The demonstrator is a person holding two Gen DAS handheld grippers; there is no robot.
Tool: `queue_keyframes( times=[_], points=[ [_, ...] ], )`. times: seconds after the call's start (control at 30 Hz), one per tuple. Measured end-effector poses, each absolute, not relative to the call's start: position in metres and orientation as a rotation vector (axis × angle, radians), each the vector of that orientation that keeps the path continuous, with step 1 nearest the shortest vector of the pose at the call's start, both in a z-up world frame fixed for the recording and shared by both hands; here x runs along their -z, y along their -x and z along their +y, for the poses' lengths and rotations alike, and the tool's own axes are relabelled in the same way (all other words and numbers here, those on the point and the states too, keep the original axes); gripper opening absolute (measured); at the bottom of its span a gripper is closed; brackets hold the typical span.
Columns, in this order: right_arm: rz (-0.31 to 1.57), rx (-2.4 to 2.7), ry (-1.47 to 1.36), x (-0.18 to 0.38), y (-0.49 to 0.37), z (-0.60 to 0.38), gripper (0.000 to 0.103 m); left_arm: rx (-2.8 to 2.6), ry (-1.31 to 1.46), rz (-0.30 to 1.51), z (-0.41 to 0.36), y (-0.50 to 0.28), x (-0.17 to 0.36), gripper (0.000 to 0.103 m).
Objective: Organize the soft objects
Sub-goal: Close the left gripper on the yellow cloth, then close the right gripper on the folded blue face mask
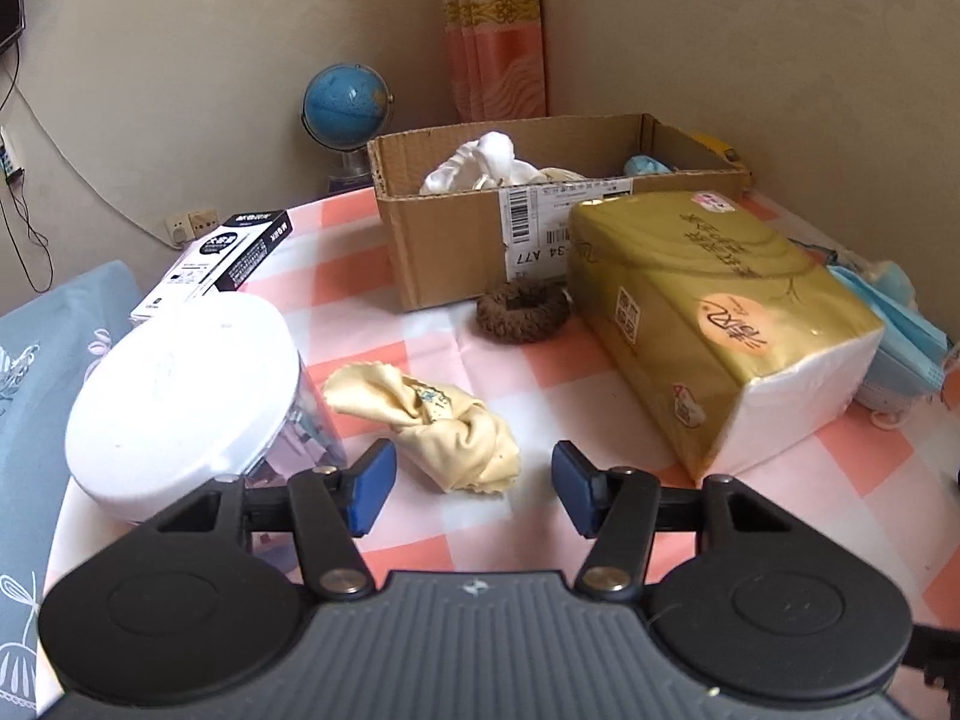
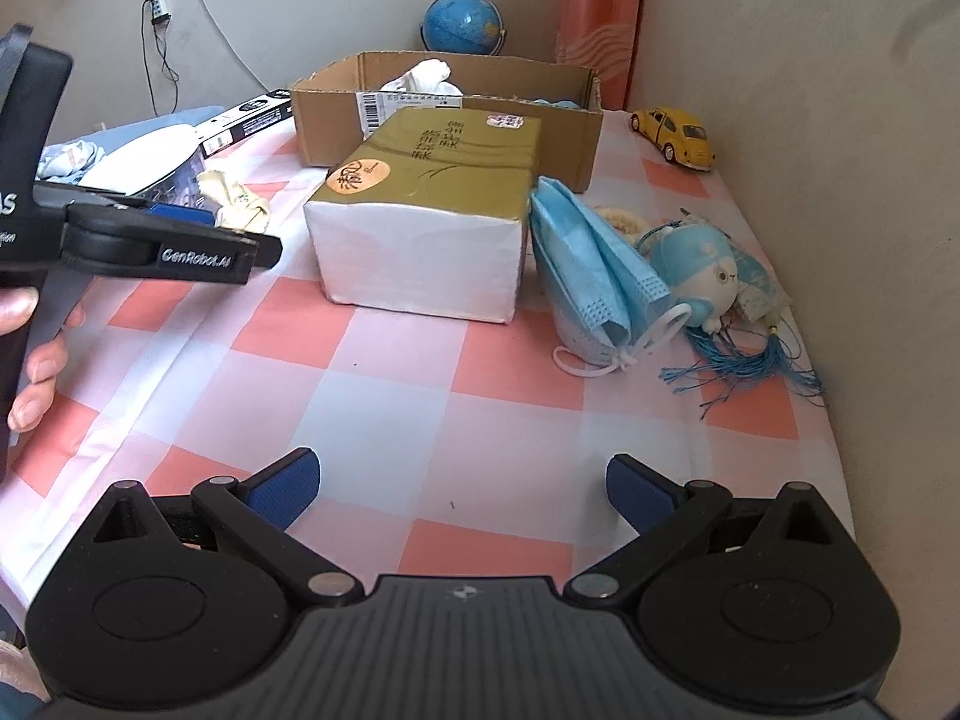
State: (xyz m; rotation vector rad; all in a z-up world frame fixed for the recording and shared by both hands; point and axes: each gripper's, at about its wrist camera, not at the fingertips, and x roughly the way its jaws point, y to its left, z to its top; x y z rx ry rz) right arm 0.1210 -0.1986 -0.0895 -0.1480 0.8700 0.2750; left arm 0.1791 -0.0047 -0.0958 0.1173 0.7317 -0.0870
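A crumpled yellow cloth (image 1: 432, 414) lies on the checked tablecloth, its near end reaching in between the blue pads (image 1: 375, 483) of my left gripper (image 1: 474, 483). The pads stand apart and neither presses on the cloth. Behind it are a brown fuzzy scrunchie (image 1: 522, 309) and an open cardboard box (image 1: 456, 252) holding a white cloth (image 1: 480, 165). My right gripper (image 2: 462, 474) hovers open over bare tablecloth with nothing between its fingers. Blue face masks (image 2: 594, 276) and a blue plush charm (image 2: 714, 276) with tassels lie ahead of it to the right.
A gold tissue pack (image 1: 708, 312) sits mid-table in front of the box. A white lidded container (image 1: 186, 396) stands close on the left, by a black-and-white carton (image 1: 222, 258). A globe (image 1: 346, 105) and a yellow toy car (image 2: 675, 135) stand near the wall.
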Motion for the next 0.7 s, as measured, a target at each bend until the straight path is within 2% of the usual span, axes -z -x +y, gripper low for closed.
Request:
queue_keyframes(
  times=[0.03,0.1,0.13,0.17,0.27,0.53,0.7],
  points=[
    [0.872,-0.277,0.152,0.090,-0.121,-0.198,0.103,0.090,-0.112,0.737,-0.005,-0.181,0.097,0.058],
    [0.872,-0.279,0.160,0.090,-0.121,-0.197,0.103,0.092,-0.103,0.733,-0.006,-0.182,0.097,0.051],
    [0.872,-0.279,0.162,0.091,-0.120,-0.197,0.103,0.097,-0.103,0.730,-0.006,-0.182,0.097,0.036],
    [0.872,-0.280,0.162,0.090,-0.120,-0.197,0.103,0.102,-0.100,0.730,-0.006,-0.182,0.097,0.028],
    [0.872,-0.284,0.162,0.090,-0.121,-0.197,0.103,0.119,-0.094,0.730,-0.006,-0.181,0.096,0.024],
    [0.869,-0.289,0.163,0.092,-0.122,-0.200,0.103,0.203,-0.134,0.744,-0.009,-0.166,0.092,0.027],
    [0.861,-0.297,0.165,0.093,-0.121,-0.201,0.103,0.185,-0.121,0.743,-0.008,-0.167,0.095,0.043]
  ],
)
